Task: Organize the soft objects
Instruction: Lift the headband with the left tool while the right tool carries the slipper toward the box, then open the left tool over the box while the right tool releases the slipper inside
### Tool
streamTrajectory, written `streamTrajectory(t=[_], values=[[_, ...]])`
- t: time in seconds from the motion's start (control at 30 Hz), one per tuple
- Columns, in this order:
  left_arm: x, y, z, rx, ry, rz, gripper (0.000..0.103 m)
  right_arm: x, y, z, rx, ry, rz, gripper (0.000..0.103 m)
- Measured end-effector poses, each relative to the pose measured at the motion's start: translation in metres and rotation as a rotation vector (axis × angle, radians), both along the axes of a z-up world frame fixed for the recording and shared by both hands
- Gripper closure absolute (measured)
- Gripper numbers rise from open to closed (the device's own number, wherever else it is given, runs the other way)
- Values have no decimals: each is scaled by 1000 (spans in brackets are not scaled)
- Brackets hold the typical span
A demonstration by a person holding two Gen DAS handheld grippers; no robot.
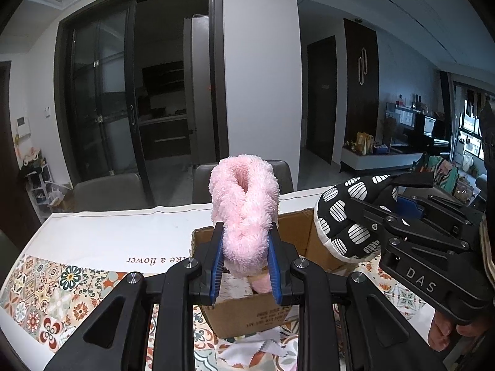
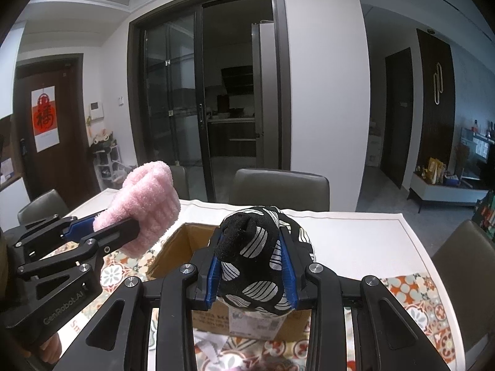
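My left gripper (image 1: 246, 241) is shut on a fluffy pink cloth (image 1: 244, 204), held upright above an open cardboard box (image 1: 247, 312). In the right wrist view the left gripper (image 2: 123, 227) and the pink cloth (image 2: 145, 198) sit at the left, above the box's left edge. My right gripper (image 2: 250, 247) is shut on a black-and-white patterned soft bundle (image 2: 256, 266) over the box (image 2: 173, 247). In the left wrist view the right gripper (image 1: 371, 216) holds that bundle (image 1: 346, 216) at the box's right side.
The box stands on a table with a white and floral patterned cloth (image 1: 92, 241). White fabric scraps (image 1: 256, 346) lie in front of the box. Grey chairs (image 2: 280, 188) stand along the far edge, and another chair (image 2: 464, 266) at the right.
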State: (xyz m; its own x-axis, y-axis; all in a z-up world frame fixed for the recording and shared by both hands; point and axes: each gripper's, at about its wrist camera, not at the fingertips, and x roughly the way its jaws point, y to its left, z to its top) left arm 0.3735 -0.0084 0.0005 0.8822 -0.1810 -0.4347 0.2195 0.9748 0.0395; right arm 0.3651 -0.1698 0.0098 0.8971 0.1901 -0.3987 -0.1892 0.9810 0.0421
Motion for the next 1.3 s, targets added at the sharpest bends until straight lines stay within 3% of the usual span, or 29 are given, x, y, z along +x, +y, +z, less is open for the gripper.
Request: streamTrajectory(t=[0.8, 0.93, 1.07, 1.23, 1.3], values=[[75, -17, -60, 84, 159, 24, 77, 91, 10, -55, -45, 126, 41, 67], [80, -22, -69, 91, 191, 21, 75, 100, 9, -64, -43, 161, 46, 63], [83, -25, -71, 90, 200, 21, 70, 102, 5, -72, -38, 179, 37, 59], [83, -26, -69, 91, 189, 28, 58, 105, 1, -75, -31, 197, 36, 43], [81, -23, -67, 93, 180, 38, 48, 105, -1, -74, -36, 184, 27, 38]])
